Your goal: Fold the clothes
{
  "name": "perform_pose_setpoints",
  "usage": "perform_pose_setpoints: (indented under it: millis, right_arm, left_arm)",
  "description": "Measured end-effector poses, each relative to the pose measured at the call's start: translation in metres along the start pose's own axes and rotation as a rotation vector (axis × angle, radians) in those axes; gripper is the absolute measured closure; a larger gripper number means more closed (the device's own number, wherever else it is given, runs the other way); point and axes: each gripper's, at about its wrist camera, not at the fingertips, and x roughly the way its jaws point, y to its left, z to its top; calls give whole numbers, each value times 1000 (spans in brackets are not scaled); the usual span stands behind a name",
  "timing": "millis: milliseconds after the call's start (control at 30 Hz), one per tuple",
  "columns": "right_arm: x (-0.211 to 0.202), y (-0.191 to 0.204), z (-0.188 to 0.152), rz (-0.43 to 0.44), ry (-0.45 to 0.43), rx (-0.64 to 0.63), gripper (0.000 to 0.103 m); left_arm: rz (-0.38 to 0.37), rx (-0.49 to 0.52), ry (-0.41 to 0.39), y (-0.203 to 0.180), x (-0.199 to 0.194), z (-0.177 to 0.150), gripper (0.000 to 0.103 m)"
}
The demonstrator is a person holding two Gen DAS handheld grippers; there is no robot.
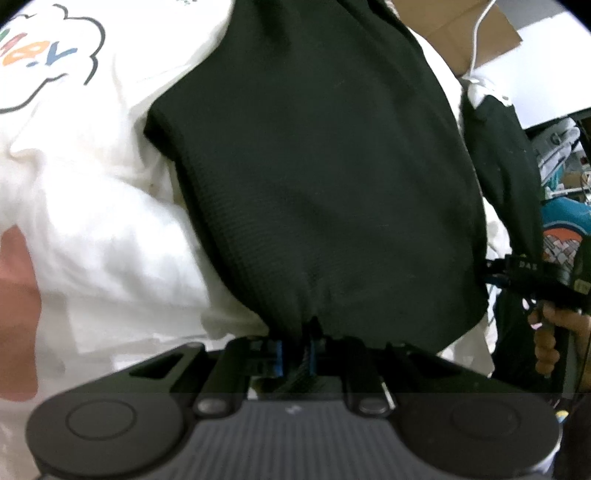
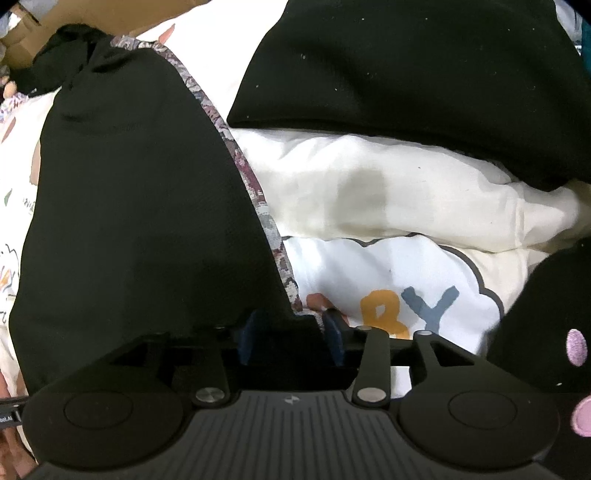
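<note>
left claw (image 1: 295, 356): pinching black garment (image 1: 314, 184) | right claw (image 2: 291, 338): fabric between

Brown cardboard box (image 1: 465, 33) behind; white cable (image 1: 476, 40) crosses it.

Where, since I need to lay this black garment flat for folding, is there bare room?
No bare tabletop shows. The flattest free patch is the white cloud-print cloth, between the trimmed black garment and the cream fold. Beyond that fold a plain black garment crowds it.
</note>
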Motion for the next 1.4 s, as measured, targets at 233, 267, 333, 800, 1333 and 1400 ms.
perform_pose_setpoints:
  millis: [233, 267, 333, 800, 1333, 1400]
  right_arm:
    - [2, 7, 6, -18, 44, -48, 88]
    - [2, 10, 5, -19, 49, -53, 89]
    - [1, 12, 4, -20, 56, -54, 90]
    - [-69, -9, 18, 238, -54, 44, 92]
    - [-142, 52, -15, 543, -201, -1, 96]
    - [-150, 57, -27, 584, -207, 4, 96]
  left_arm:
    - [63, 12, 8, -10, -2, 0, 94]
    - [64, 14, 11, -10, -4, 0, 94]
    - [67, 11, 20, -9, -8, 1, 95]
    - [72, 63, -82, -7, -126, 20, 96]
    - [90, 185, -133, -8, -235, 27, 97]
    - [106, 188, -138, -8, -246, 20, 97]
